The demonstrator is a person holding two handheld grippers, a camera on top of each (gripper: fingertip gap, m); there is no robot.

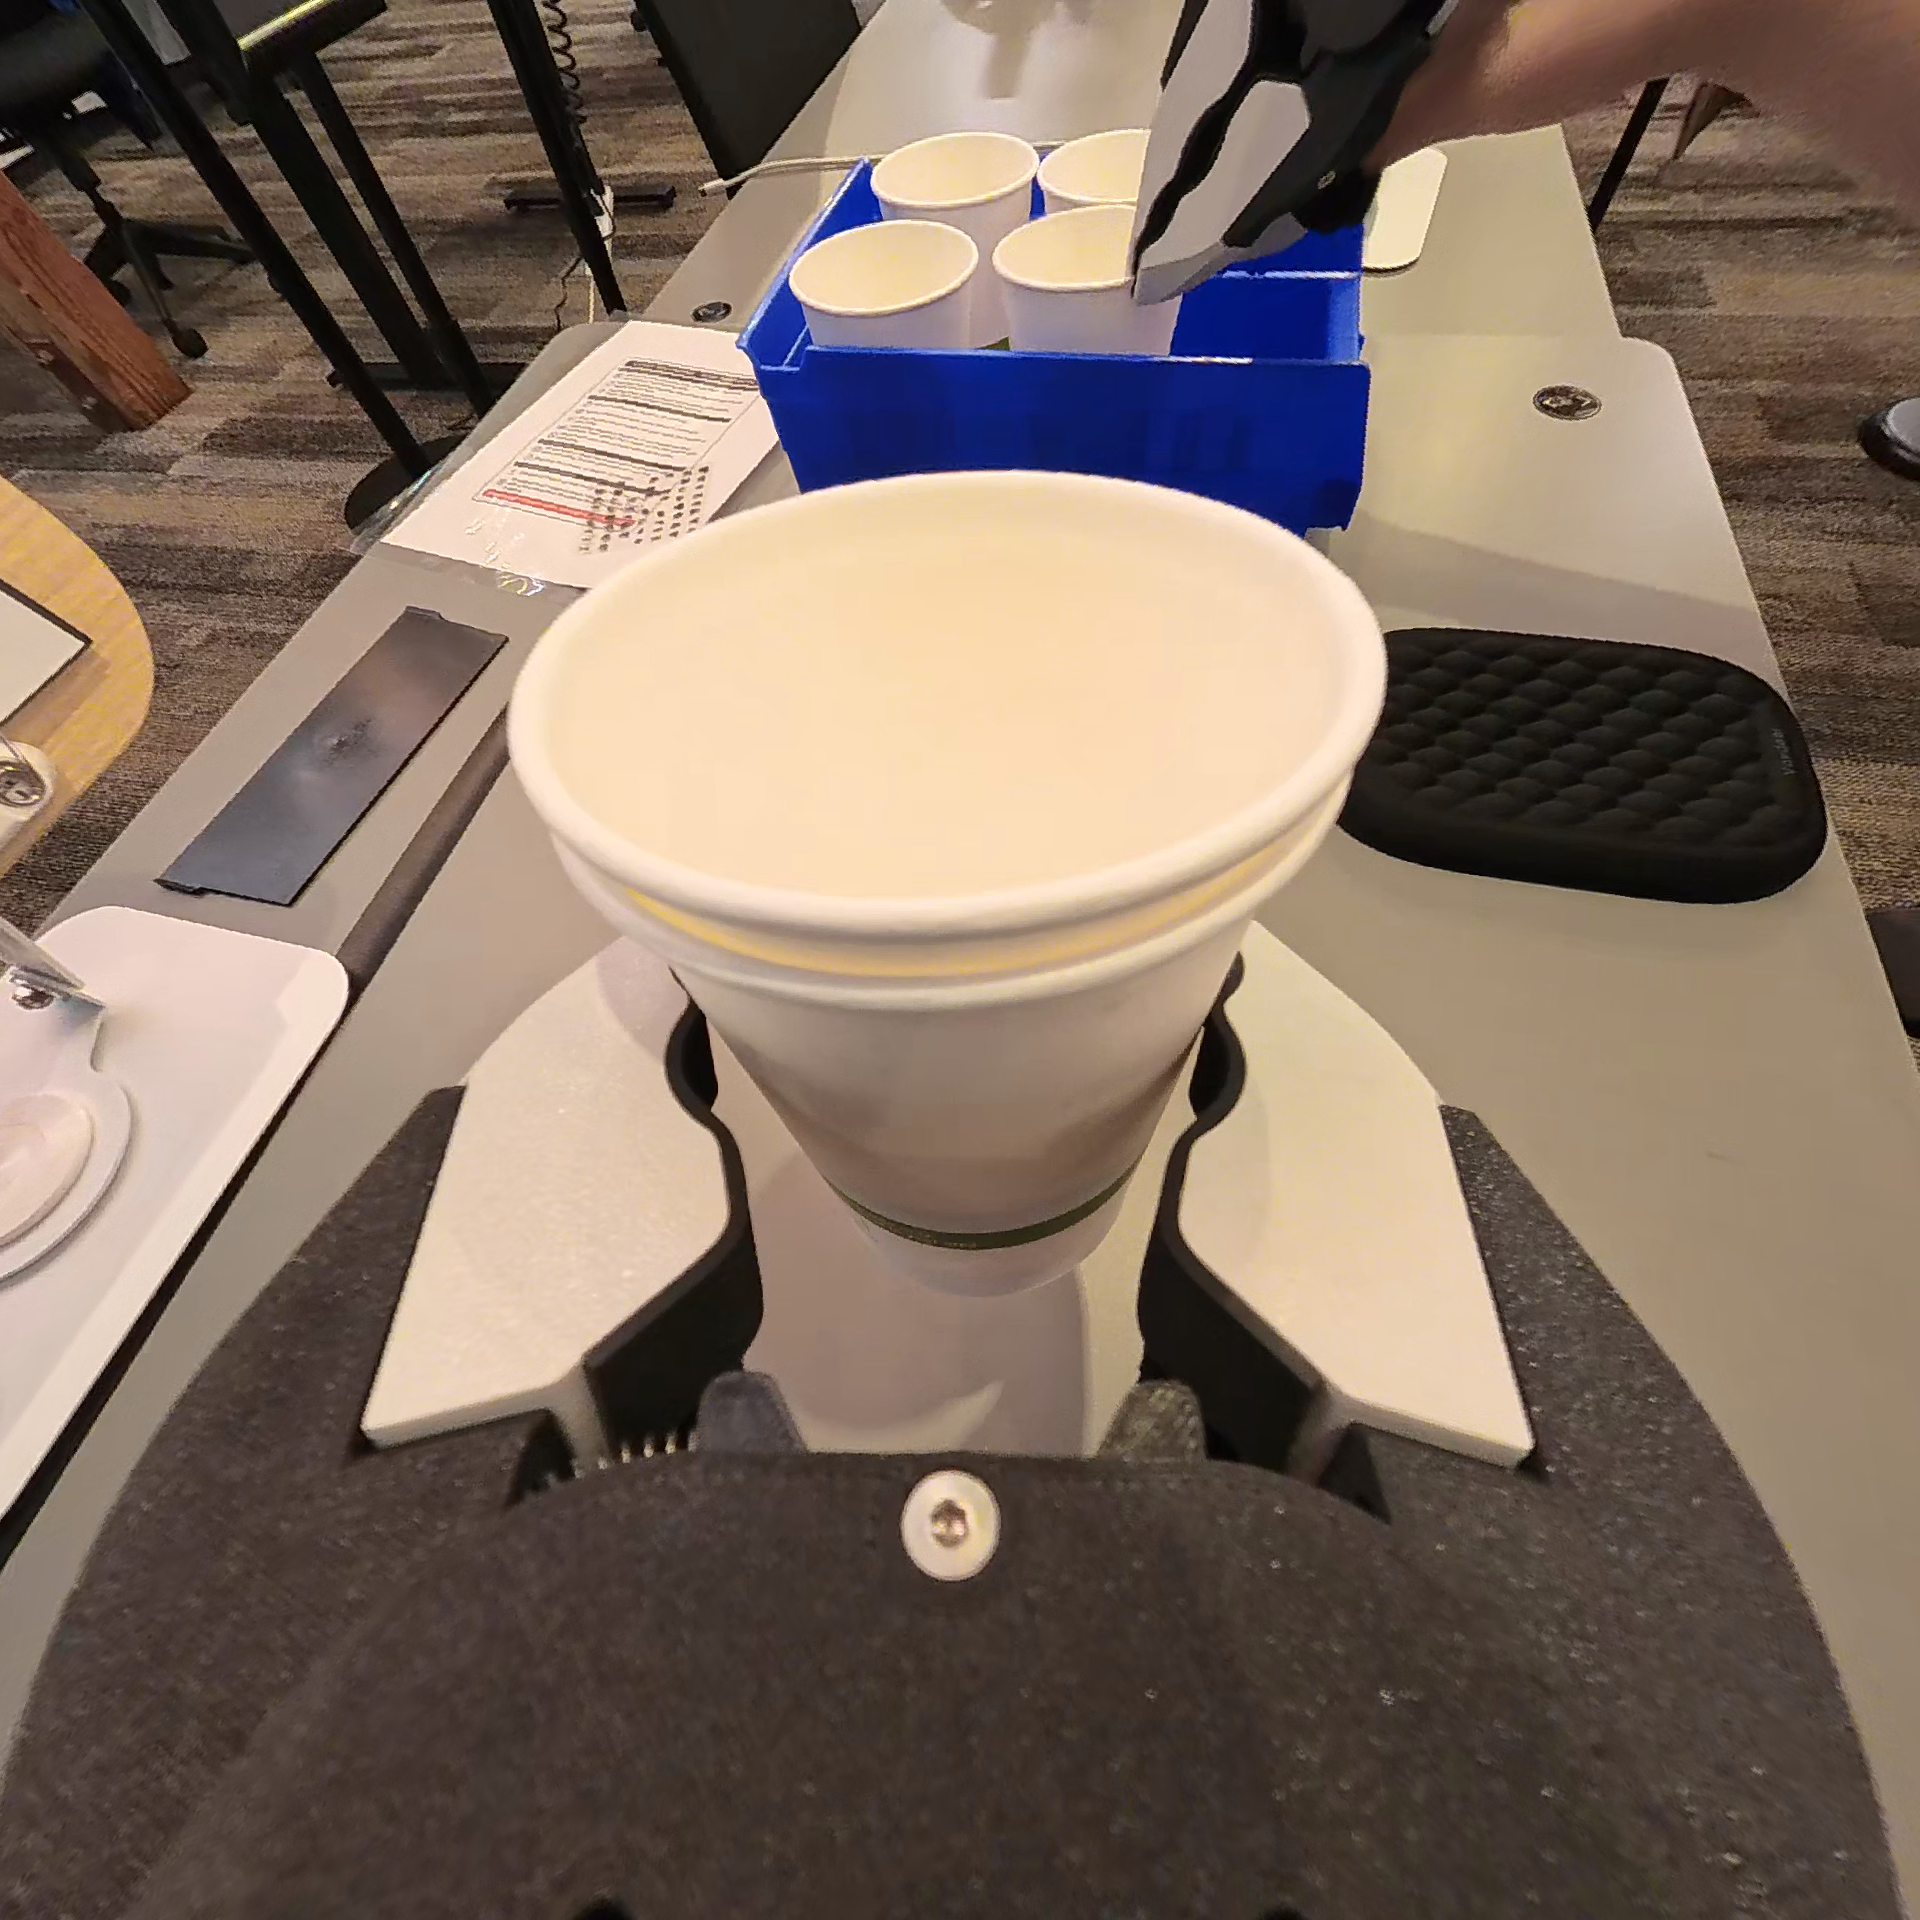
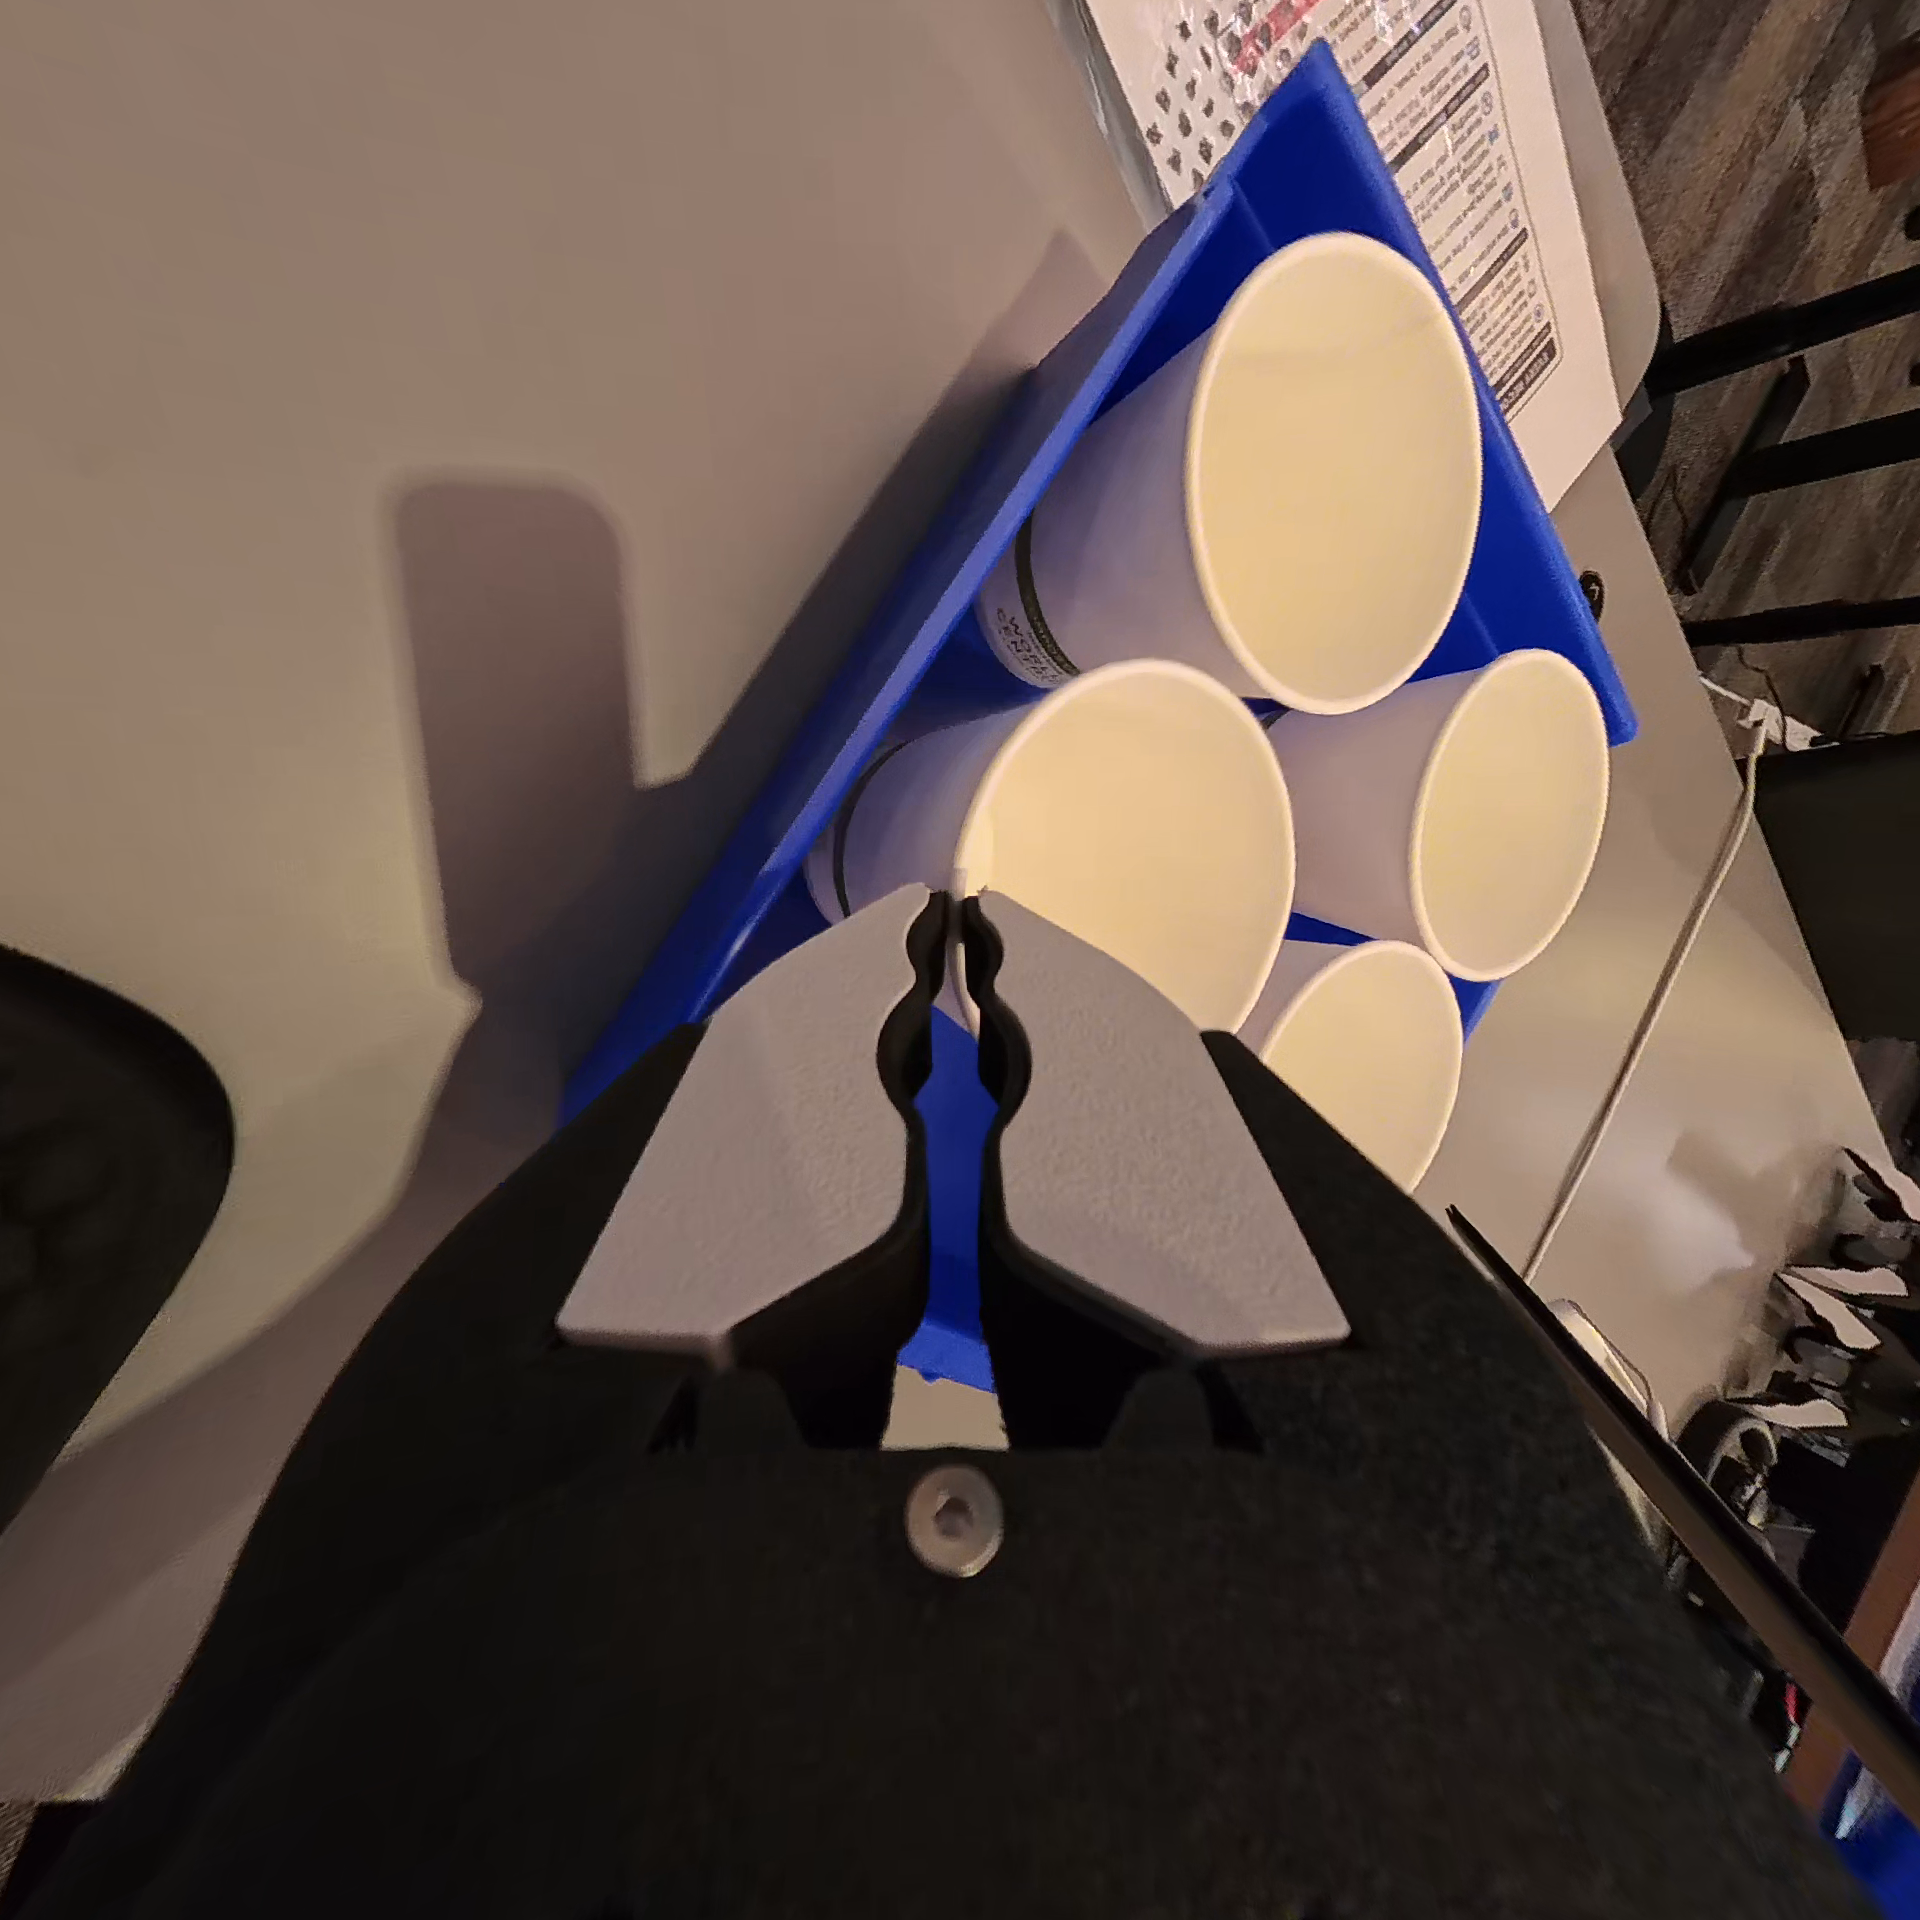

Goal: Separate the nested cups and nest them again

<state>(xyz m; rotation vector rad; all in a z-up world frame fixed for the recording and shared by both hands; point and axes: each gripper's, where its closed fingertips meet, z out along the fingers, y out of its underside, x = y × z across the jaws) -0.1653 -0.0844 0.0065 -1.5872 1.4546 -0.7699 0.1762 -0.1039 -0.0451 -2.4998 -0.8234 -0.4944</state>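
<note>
Left gripper (image 1: 961, 1049) clamped around nested cups (image 1: 940, 831); right gripper (image 2: 956, 904) pinching a cup rim (image 2: 971, 883) in the blue bin (image 2: 1351, 156).

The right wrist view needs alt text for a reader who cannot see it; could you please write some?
The right gripper pinches the rim of a white paper cup, one of four standing in a blue bin on a grey table. A printed sheet lies beyond the bin.
</note>
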